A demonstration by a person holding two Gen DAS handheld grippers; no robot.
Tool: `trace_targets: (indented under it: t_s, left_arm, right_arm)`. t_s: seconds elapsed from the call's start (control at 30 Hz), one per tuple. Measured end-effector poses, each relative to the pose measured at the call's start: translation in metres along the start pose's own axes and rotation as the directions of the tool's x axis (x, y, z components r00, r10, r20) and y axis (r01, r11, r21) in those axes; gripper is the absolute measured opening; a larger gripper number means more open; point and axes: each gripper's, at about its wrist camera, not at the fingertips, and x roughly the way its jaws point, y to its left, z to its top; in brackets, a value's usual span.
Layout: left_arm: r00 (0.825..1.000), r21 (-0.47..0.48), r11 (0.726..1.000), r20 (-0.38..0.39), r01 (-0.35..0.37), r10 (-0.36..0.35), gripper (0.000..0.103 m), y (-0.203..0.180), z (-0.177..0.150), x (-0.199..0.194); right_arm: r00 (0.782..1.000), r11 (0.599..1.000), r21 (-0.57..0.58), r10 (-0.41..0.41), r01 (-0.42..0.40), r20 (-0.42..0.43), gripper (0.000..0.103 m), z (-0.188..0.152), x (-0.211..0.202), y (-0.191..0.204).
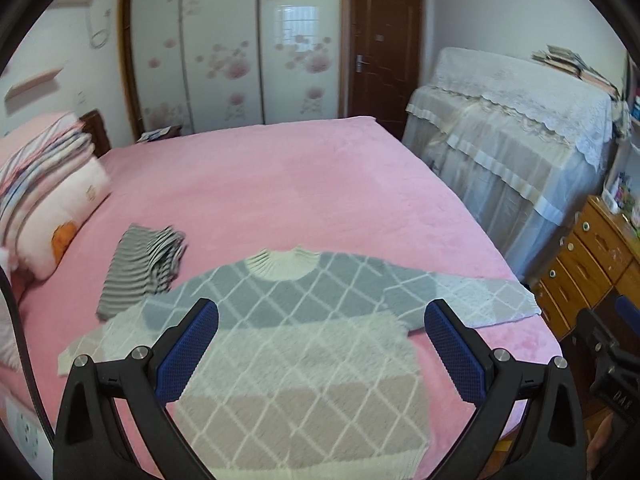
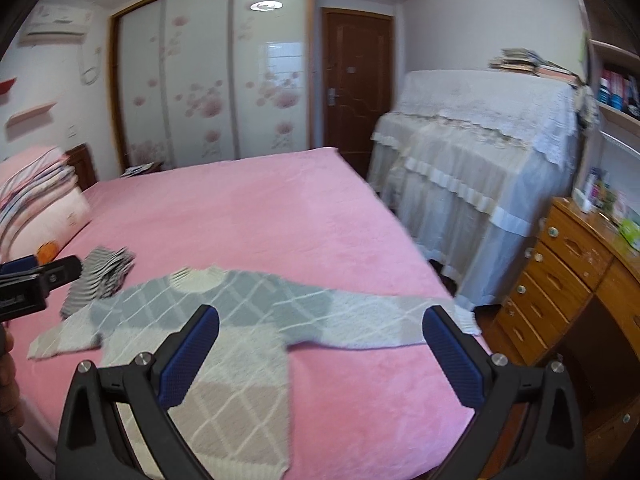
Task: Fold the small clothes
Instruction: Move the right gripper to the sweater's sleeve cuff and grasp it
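A small knit sweater (image 1: 304,344) with grey, white and beige bands and a white diamond pattern lies flat on the pink bed (image 1: 280,184), collar away from me, both sleeves spread out. My left gripper (image 1: 322,312) hovers open above its chest, nothing between the blue pads. In the right wrist view the same sweater (image 2: 240,340) lies below and left of my right gripper (image 2: 320,318), which is open and empty above the right sleeve (image 2: 384,320). The left gripper's tip (image 2: 44,276) shows at that view's left edge.
A folded grey-striped garment (image 1: 140,268) lies left of the sweater. Pillows and folded bedding (image 1: 44,188) are stacked at the bed's head. A lace-covered piece of furniture (image 1: 516,140) and a wooden drawer chest (image 1: 584,264) stand along the bed's right side.
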Motion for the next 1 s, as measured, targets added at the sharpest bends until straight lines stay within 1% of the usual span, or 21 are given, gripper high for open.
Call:
trace_targets:
  t_s: [0.17, 0.23, 0.33, 0.5, 0.67, 0.73, 0.8, 0.87, 0.97, 1.0]
  left_arm:
    - [0.999, 0.076, 0.997, 0.033, 0.024, -0.027, 0.102, -0.045, 0.016, 0.025]
    - [0.998, 0.083, 0.995, 0.029, 0.046, -0.048, 0.102, -0.061, 0.021, 0.035]
    - [0.997, 0.082, 0.994, 0.018, 0.067, -0.069, 0.102, -0.08, 0.025, 0.048]
    - [0.996, 0.092, 0.992, -0.006, 0.087, -0.087, 0.102, -0.103, 0.028, 0.07]
    - [0.997, 0.107, 0.991, -0.014, 0.079, -0.078, 0.102, -0.121, 0.032, 0.091]
    - [0.997, 0.108, 0.991, -0.023, 0.079, -0.077, 0.102, -0.127, 0.032, 0.101]
    - [0.996, 0.109, 0.99, -0.036, 0.084, -0.08, 0.102, -0.132, 0.031, 0.11]
    - [0.995, 0.117, 0.989, -0.05, 0.089, -0.083, 0.102, -0.139, 0.029, 0.122]
    - [0.994, 0.143, 0.986, -0.072, 0.09, -0.08, 0.102, -0.153, 0.022, 0.142]
    - [0.993, 0.153, 0.984, -0.08, 0.093, -0.082, 0.102, -0.159, 0.019, 0.15]
  right_arm:
    - [0.997, 0.994, 0.072, -0.081, 0.08, -0.001, 0.1, 0.007, 0.014, -0.049]
    - [0.993, 0.989, 0.093, -0.12, 0.12, -0.005, 0.098, 0.009, 0.017, -0.068]
    - [0.987, 0.981, 0.114, -0.158, 0.157, 0.003, 0.097, 0.012, 0.018, -0.086]
    - [0.977, 0.97, 0.137, -0.209, 0.202, 0.035, 0.097, 0.02, 0.018, -0.112]
    - [0.968, 0.959, 0.164, -0.244, 0.233, 0.053, 0.097, 0.035, 0.027, -0.143]
    - [0.963, 0.952, 0.169, -0.265, 0.254, 0.048, 0.097, 0.039, 0.033, -0.155]
    - [0.963, 0.949, 0.18, -0.268, 0.258, 0.035, 0.097, 0.042, 0.043, -0.166]
    - [0.969, 0.951, 0.197, -0.247, 0.239, 0.017, 0.097, 0.043, 0.057, -0.176]
    - [0.975, 0.949, 0.226, -0.215, 0.221, -0.051, 0.097, 0.036, 0.088, -0.194]
    - [0.974, 0.946, 0.234, -0.211, 0.223, -0.077, 0.091, 0.031, 0.101, -0.2]
